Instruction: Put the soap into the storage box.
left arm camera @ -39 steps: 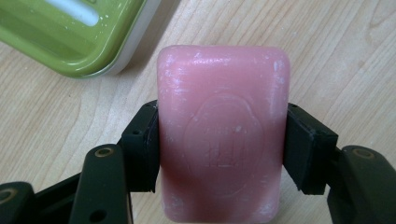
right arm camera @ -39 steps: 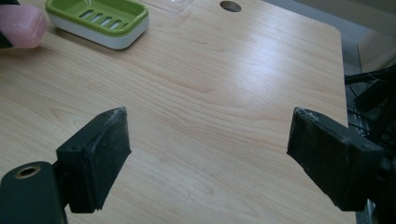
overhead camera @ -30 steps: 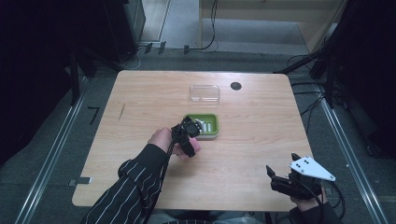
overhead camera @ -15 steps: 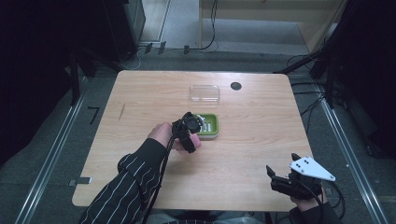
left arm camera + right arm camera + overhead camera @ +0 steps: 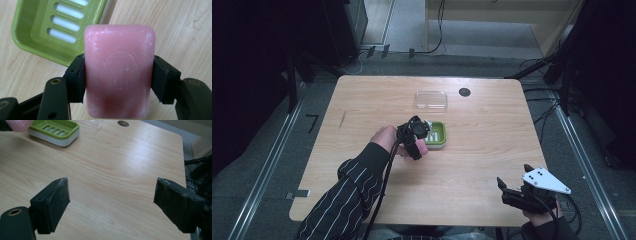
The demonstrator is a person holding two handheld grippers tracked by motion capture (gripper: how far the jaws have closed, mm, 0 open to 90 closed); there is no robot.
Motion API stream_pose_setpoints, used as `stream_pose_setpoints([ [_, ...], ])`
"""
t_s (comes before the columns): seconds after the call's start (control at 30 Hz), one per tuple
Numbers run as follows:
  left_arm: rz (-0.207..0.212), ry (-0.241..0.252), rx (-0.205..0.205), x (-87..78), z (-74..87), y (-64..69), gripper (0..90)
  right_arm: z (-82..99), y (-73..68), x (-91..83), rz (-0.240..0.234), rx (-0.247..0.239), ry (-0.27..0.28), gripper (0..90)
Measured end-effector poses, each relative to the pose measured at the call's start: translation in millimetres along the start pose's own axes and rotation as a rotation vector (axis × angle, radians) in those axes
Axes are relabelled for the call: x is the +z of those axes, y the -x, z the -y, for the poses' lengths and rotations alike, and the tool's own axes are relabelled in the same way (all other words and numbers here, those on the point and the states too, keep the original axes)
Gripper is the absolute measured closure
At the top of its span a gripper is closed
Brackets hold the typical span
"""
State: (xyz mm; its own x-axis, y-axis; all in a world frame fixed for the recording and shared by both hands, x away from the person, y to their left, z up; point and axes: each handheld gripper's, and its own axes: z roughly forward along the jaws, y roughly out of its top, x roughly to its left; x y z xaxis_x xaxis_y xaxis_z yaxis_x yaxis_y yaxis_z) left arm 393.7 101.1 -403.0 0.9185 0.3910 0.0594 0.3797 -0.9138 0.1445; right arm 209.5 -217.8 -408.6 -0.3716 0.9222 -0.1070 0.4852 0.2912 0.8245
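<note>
A pink soap bar (image 5: 119, 75) with an embossed stamp is clamped across its width between the jaws of my left gripper (image 5: 119, 77). It hangs just above the wood, beside the near corner of a green slotted soap dish (image 5: 22, 37). In the high view the left gripper (image 5: 414, 136) sits at the dish's (image 5: 441, 134) left edge, mid-table. My right gripper (image 5: 512, 192) rests at the table's front right corner, open with nothing between its jaws (image 5: 112, 202). From there the dish (image 5: 62, 141) and a corner of the soap (image 5: 18, 124) appear at the upper left.
A clear plastic lid (image 5: 431, 100) lies behind the dish. A round cable hole (image 5: 464, 92) sits to the lid's right. The table (image 5: 492, 150) is light wood, with dark floor, rails and cables around it.
The left gripper with the soap has edged slightly toward the dish. The right gripper has stayed put.
</note>
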Motion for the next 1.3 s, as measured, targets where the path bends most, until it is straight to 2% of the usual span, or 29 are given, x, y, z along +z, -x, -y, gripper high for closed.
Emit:
stream_pose_setpoints([
  [0.33,-0.006,0.007,0.026,-6.3,-3.5,-5.7,38.6,0.2,0.0,-0.2,0.002,0.000,-0.001,13.5],
  [0.43,-0.012,0.008,0.056,-9.2,-4.9,-7.5,38.5,0.3,0.1,-0.3,0.001,0.002,-0.001,13.5],
  [0.57,-0.018,0.028,0.067,-14.7,-6.3,-10.3,38.5,0.2,0.0,-0.2,0.001,0.001,-0.001,13.5],
  [0.67,-0.023,0.022,0.087,-16.5,-7.9,-12.0,38.6,0.2,0.1,-0.3,0.000,0.002,-0.001,13.5],
  [1.1,-0.015,0.024,0.148,-12.9,-18.6,-16.6,38.6,0.4,-0.3,-0.2,-0.001,-0.001,-0.002,13.5],
  [1.3,-0.016,0.024,0.149,-12.0,-20.9,-19.3,38.5,1.7,0.2,-1.7,0.004,0.002,-0.005,13.5],
])
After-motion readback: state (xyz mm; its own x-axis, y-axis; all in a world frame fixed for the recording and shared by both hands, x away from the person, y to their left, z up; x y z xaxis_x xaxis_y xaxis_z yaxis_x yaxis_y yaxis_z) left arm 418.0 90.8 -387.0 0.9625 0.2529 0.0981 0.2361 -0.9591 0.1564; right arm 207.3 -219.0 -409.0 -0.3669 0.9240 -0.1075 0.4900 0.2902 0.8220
